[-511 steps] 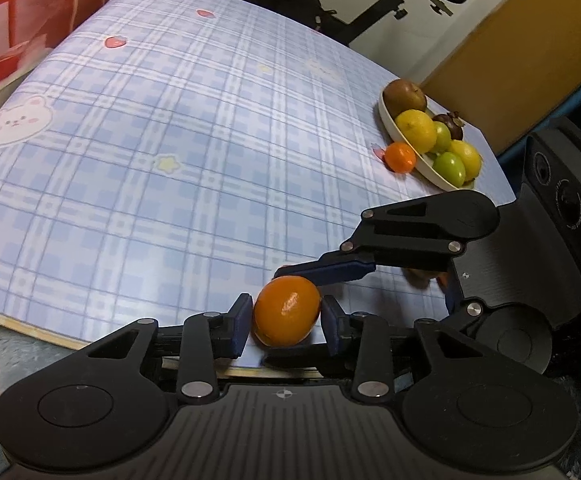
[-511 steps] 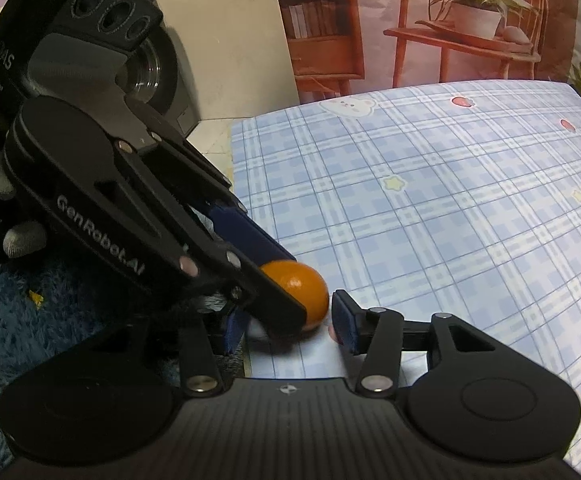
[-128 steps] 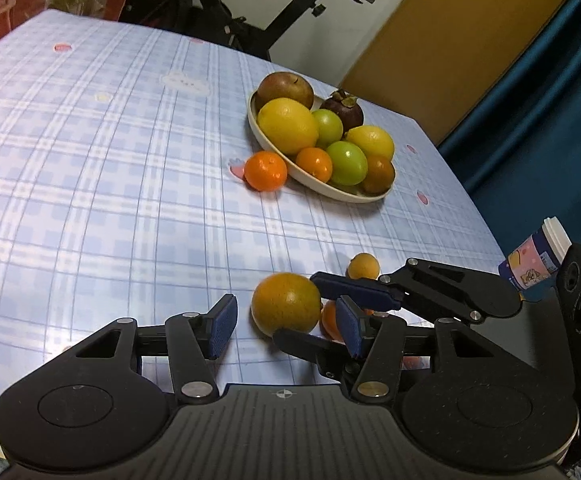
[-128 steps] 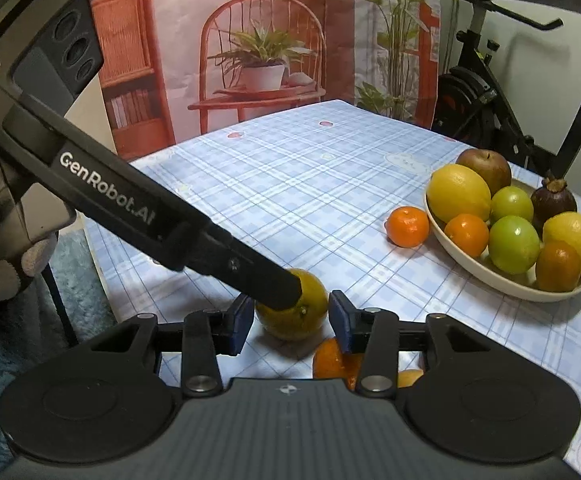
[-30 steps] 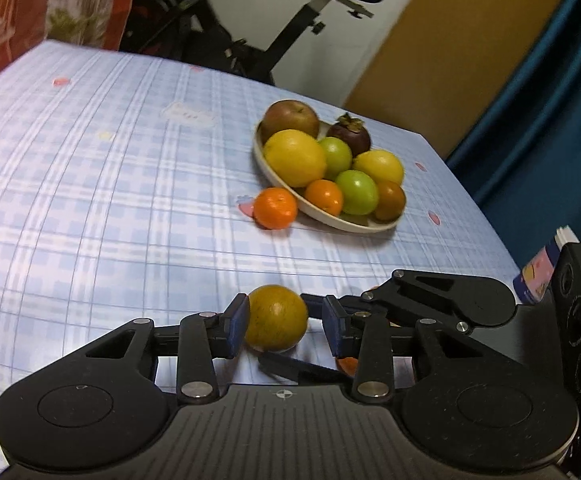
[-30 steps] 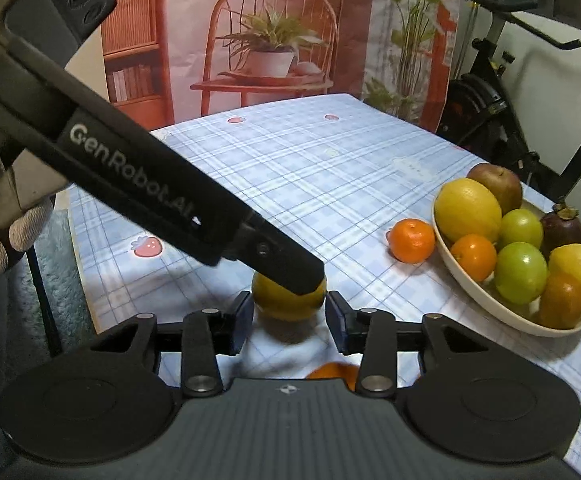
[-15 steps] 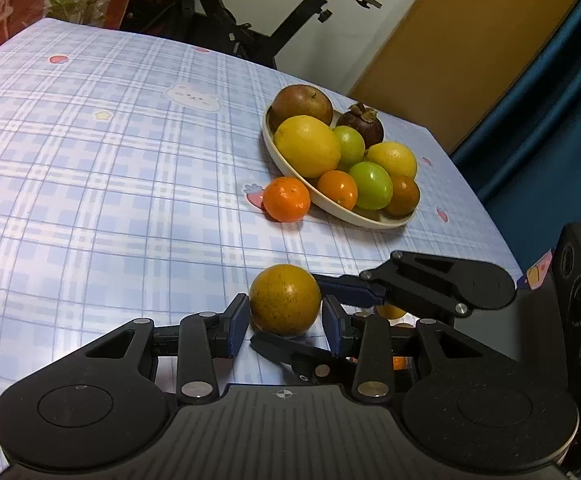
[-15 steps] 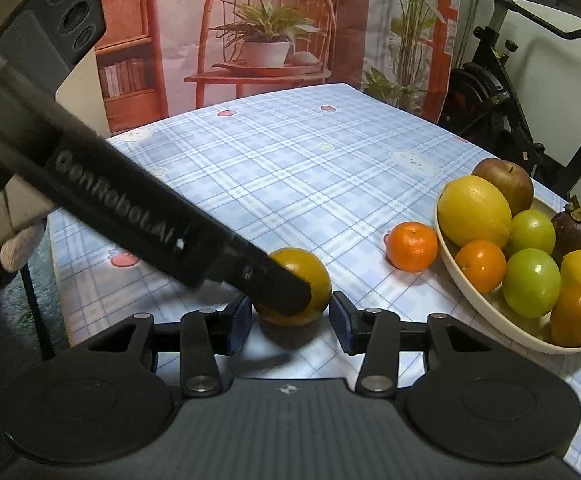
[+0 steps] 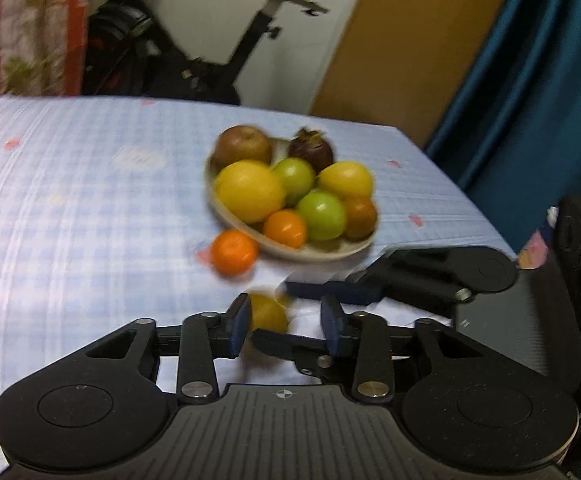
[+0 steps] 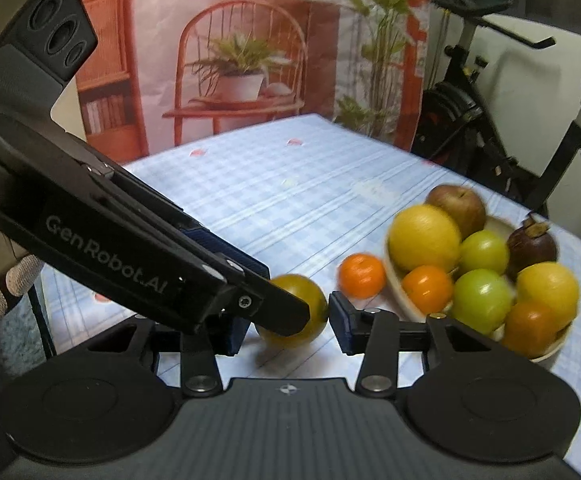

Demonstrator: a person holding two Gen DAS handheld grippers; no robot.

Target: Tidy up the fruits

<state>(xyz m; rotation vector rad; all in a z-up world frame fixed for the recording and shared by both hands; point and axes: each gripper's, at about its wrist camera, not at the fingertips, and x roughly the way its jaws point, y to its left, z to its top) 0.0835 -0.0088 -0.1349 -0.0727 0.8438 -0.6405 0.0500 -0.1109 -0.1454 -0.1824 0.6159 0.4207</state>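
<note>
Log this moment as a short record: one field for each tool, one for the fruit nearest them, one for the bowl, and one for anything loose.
left tool: jaws have just been closing; yellow-green fruit between them, gap showing at one pad
right tool: jaws have just been closing; same fruit between them, grip unclear
bowl: eight fruits inside
mandarin: on the tablecloth, beside the bowl, outside it
sharpness: both views blurred

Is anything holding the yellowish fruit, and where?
Cannot tell. The yellowish fruit sits between both grippers: the left gripper, jaws just closing, shows a gap; the right gripper has one pad hidden.
</note>
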